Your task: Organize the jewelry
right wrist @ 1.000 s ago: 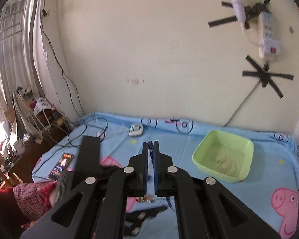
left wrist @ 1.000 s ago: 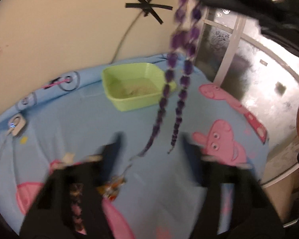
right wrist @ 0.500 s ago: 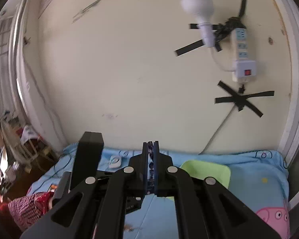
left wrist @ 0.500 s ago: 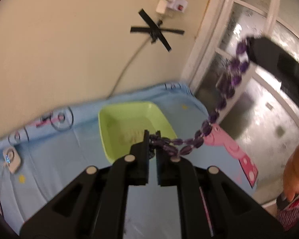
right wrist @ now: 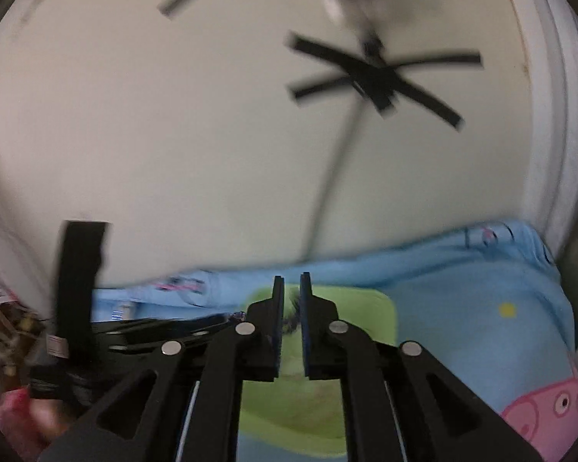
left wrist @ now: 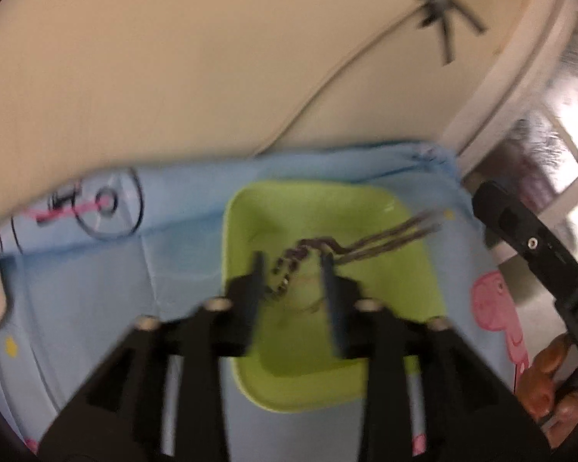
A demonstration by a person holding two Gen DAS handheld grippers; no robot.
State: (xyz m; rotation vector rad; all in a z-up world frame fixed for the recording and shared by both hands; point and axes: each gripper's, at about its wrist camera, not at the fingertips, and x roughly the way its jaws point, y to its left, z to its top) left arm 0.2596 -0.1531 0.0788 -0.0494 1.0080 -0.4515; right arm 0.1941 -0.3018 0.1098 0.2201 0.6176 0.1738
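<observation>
Left tool: my left tool (left wrist: 292, 265) stands wide apart above the green tray (left wrist: 424, 254), holding nothing that I can make out.
Right tool: my right tool (right wrist: 292, 288) shows a narrow gap, and a dark beaded blur sits between its fingers; I cannot tell whether it grips it.
Necklace: the purple bead necklace (left wrist: 320, 248) is strung just ahead of my left fingertips over the tray, trailing off toward my right tool; blur hides the details.
Tray: directly below and ahead of both tools, on the blue cartoon sheet (left wrist: 181, 261).
Step in hand: I judge I am dropping the necklace into the tray.
How to do it well: I should keep both tools over the tray's middle, lower gently, and let the whole strand land inside the rim, none draped over.
</observation>
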